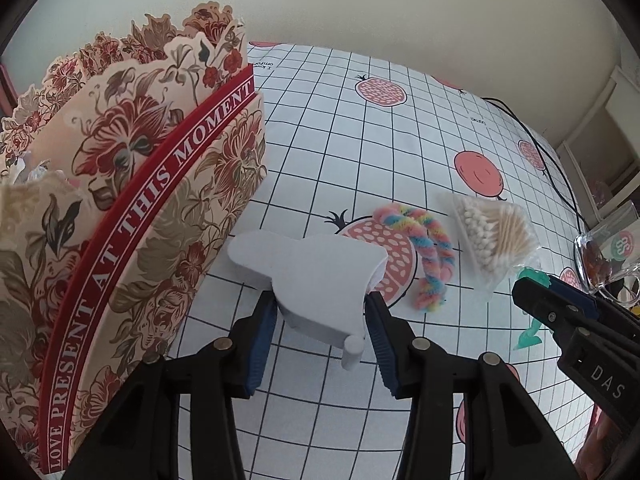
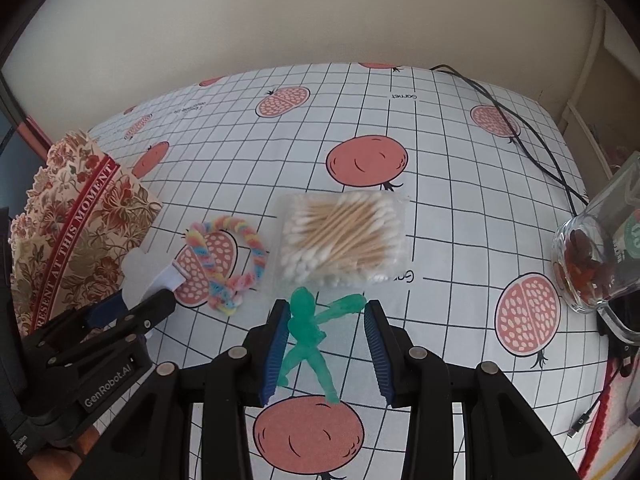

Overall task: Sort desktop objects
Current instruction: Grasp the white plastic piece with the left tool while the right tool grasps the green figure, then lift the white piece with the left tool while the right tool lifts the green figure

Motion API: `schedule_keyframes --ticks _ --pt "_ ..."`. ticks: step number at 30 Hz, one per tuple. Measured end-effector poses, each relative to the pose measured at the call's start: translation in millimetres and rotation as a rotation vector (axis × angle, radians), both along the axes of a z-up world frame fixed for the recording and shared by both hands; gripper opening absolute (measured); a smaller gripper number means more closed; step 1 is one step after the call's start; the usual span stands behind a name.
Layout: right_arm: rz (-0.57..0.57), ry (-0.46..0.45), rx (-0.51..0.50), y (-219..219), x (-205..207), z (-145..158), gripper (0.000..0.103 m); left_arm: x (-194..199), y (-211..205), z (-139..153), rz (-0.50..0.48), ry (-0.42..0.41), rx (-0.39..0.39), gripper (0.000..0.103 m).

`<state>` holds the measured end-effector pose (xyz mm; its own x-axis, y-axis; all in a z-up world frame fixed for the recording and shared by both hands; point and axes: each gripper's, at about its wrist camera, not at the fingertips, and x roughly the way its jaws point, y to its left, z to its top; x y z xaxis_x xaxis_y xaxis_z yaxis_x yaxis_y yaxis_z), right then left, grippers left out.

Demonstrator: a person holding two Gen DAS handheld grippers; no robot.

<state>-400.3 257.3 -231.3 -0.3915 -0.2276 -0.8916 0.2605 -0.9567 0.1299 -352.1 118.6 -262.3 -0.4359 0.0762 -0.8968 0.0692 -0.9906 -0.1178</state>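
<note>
1. Left gripper [image 1: 320, 312]: black moulded body with two fingers, each lined inside with a ribbed blue pad [image 1: 260, 344].
2. Round silver pivot pins [image 1: 223, 344] sit on the black links behind both fingers.
3. Seen from the right wrist view, the left gripper's side carries white lettering, "GenRobot.AI" [image 2: 107, 385].
4. Right gripper [image 2: 326, 344]: same black build, with ribbed blue pads [image 2: 276, 352] and silver pins [image 2: 239, 353].
5. Seen from the left wrist view, its side bears white letters "DAS" [image 1: 607, 381] and a small screw [image 1: 551, 316].
</note>
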Motion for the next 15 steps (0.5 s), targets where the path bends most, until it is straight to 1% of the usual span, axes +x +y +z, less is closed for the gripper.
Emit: schedule_keyframes --ticks 7,8,9,10,13,15 --pt "-0.017 0.077 -0.031 0.0 1.7 33.3 0.041 -5.1 5.8 21.4 -0.025 0.045 0.045 0.044" --pt "-0.021 0.093 -0.032 -0.2 2.2 38.6 0.041 -4.2 6.7 25.5 -0.03 0.056 0.05 0.03" --pt "-0.024 0.108 -0.034 -0.3 3.3 43.8 0.041 -4.2 8.2 29.1 -0.036 0.064 0.055 0.013" --pt "-0.028 0.121 -0.037 -0.4 3.6 48.5 0.041 -4.2 8.0 32.6 -0.041 0.068 0.068 0.002" --pt "-0.028 0.14 -0.049 -2.0 4.7 58.3 0.041 -3.9 9.6 38.4 -0.059 0.075 0.085 0.002" --pt "-0.027 0.146 -0.05 -3.5 4.5 60.2 0.041 -6.0 10.1 35.3 -0.06 0.063 0.091 0.002"
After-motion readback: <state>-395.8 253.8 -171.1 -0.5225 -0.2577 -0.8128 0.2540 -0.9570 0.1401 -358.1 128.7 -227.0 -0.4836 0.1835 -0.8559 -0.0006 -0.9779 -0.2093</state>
